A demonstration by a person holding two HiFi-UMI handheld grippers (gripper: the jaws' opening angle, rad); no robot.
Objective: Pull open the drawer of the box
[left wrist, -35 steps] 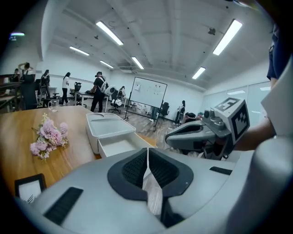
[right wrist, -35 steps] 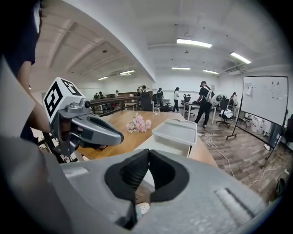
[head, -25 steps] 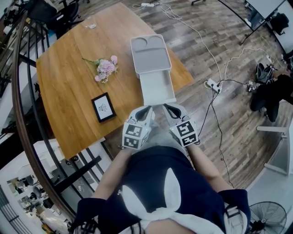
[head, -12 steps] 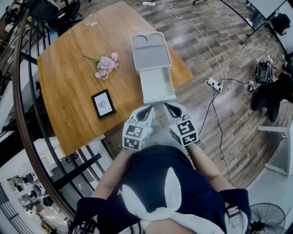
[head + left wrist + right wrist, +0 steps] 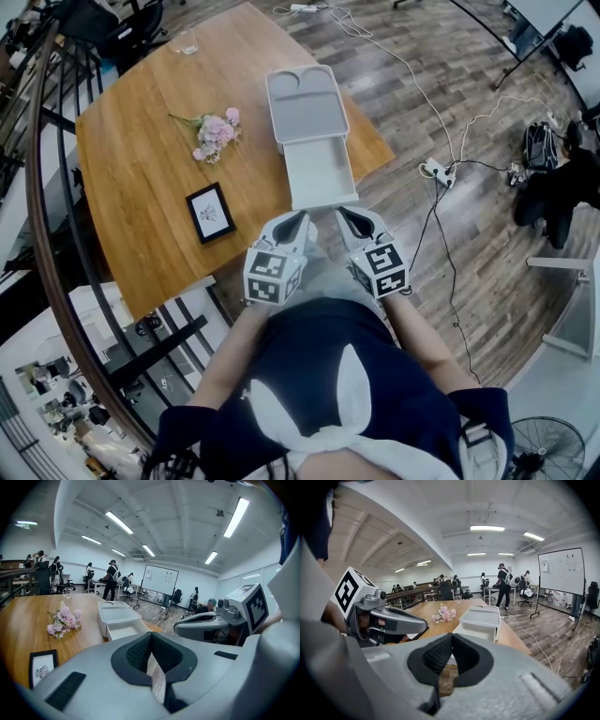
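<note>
The white box stands at the near edge of the wooden table. Its drawer is pulled out toward me and overhangs the table edge; inside it looks empty. My left gripper and right gripper hover side by side just short of the drawer's front, apart from it, both shut with nothing between the pads. The left gripper view shows the box and the open drawer ahead of its shut jaws, with the right gripper alongside. In the right gripper view the box lies ahead.
A pink flower bunch and a small black picture frame lie on the table left of the box, and a glass stands at the far edge. A dark railing curves along the left. Cables and a power strip lie on the floor to the right.
</note>
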